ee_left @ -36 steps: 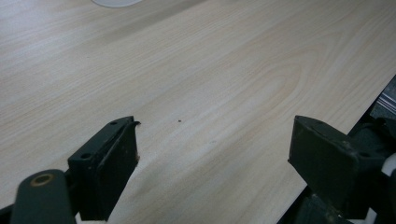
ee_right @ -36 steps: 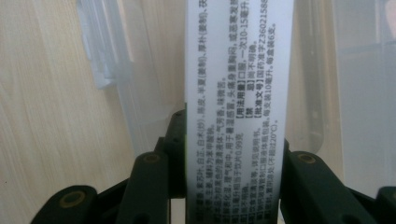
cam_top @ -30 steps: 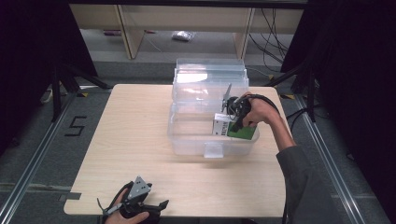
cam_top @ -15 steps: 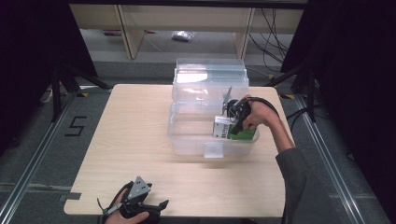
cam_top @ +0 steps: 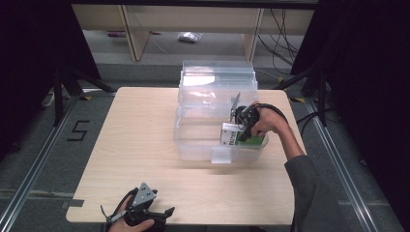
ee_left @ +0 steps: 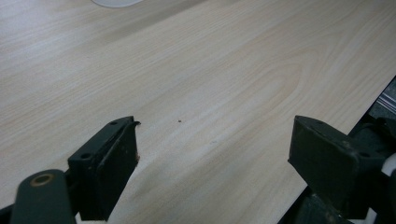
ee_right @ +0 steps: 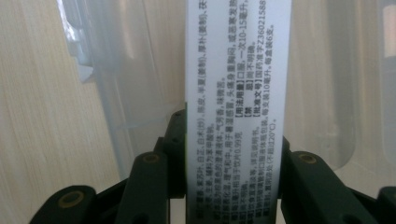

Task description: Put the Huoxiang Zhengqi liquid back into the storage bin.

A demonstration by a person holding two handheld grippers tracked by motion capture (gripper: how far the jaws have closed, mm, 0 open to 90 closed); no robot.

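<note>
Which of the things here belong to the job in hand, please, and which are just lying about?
In the job:
- right tongs, shut on the white-and-green box
- clear plastic bin, where the box is held

Lying about:
- left tongs, open over the bare table
- small bag on the floor behind

— Colours on the carton (cam_top: 232, 134)?
— White face, green side, black print in fine rows.
— The bin (cam_top: 203, 133)?
— Clear, colourless plastic.
— Table (cam_top: 140, 140)?
— Pale wood grain, light beige.
— Grippers?
— Both black; the left gripper (cam_top: 157, 215) carries a grey plate.
</note>
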